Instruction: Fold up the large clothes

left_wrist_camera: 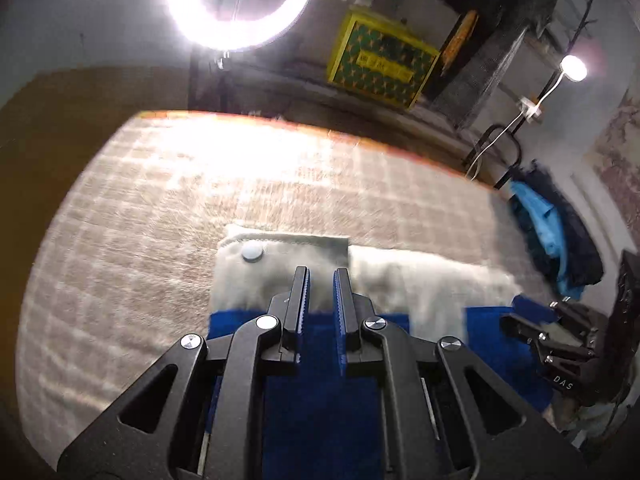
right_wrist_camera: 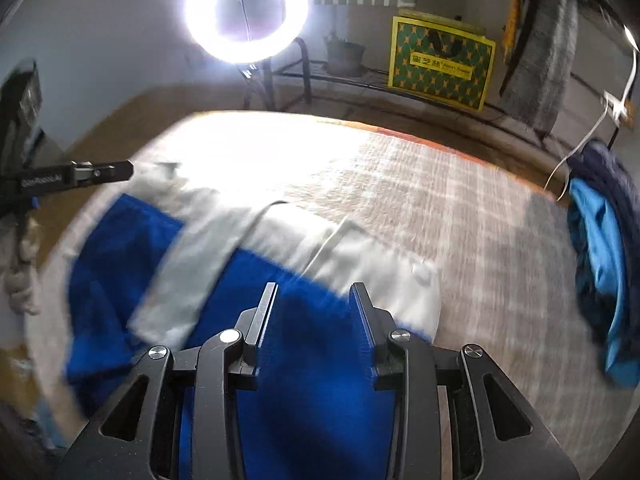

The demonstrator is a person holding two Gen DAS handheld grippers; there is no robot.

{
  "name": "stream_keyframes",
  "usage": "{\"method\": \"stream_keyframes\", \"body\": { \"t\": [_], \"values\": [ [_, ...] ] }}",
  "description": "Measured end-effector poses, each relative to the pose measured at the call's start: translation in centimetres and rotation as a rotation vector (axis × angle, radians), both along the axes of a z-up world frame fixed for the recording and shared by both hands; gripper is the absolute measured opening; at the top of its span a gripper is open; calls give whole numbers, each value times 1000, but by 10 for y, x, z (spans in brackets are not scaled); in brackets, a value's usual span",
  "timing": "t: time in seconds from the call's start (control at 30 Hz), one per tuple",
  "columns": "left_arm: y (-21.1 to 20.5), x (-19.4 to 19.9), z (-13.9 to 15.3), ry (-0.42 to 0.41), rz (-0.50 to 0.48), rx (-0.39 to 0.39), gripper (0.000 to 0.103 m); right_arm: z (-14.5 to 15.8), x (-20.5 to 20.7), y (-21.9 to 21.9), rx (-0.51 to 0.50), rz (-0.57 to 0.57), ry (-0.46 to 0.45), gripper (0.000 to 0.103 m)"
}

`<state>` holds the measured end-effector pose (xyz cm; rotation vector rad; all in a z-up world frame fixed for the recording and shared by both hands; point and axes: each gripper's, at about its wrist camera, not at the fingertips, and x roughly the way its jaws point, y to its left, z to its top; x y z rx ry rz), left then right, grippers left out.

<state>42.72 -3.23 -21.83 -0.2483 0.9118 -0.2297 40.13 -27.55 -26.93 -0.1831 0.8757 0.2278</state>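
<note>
A blue and white garment (left_wrist_camera: 304, 276) lies on the checked beige bed cover (left_wrist_camera: 160, 208). It has a round button (left_wrist_camera: 252, 253) on its white part. My left gripper (left_wrist_camera: 321, 280) hovers over the line between blue and white, jaws a narrow gap apart and empty. My right gripper (right_wrist_camera: 314, 300) is over the blue part of the garment (right_wrist_camera: 256, 276), jaws open wide and empty. The right gripper also shows at the right of the left wrist view (left_wrist_camera: 548, 336). The left gripper shows at the left edge of the right wrist view (right_wrist_camera: 100, 172).
A ring light (right_wrist_camera: 246, 10) stands behind the bed and glares on the cover. A yellow and green box (right_wrist_camera: 440, 66) sits on a low rack by the wall. A dark and light-blue pile of clothes (right_wrist_camera: 604, 264) lies at the bed's right edge.
</note>
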Motion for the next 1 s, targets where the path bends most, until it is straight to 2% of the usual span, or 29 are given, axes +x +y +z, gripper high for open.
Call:
{"method": "stream_keyframes", "body": {
  "t": [0.13, 0.27, 0.37, 0.47, 0.57, 0.63, 0.7, 0.8, 0.9, 0.93, 1.0],
  "values": [
    [-4, 24, -37, 50, -2, 63, 9, -18, 19, 4, -52, 22, 49, 33],
    [1, 39, -60, 26, 0, 34, 9, -36, 31, 2, -62, 28, 64, 35],
    [-3, 41, -61, 21, -6, 59, 9, -34, 32, 2, -65, 28, 67, 35],
    [1, 34, -45, 50, -27, 66, 9, -23, 30, 0, -67, 29, 106, 35],
    [17, 12, -22, 20, -34, -32, 9, -1, 8, -11, 35, 28, 82, 35],
    [30, -13, -12, -12, -35, -69, 9, 10, -14, -15, 94, 32, 62, 35],
    [38, -34, -14, -8, -41, -83, 9, 14, -38, -18, 115, 30, 50, 35],
    [41, -56, -30, 29, -48, -48, 9, 8, -72, -19, 152, 42, 59, 35],
    [37, -63, -59, 98, -42, -9, 9, -10, -90, -21, 179, 38, 101, 35],
    [33, -63, -69, 102, -55, 18, 9, -20, -90, -21, 175, 29, 121, 35],
    [27, -65, -71, 65, -78, 65, 9, -40, -89, -20, 180, 12, 146, 35]
  ]
}}
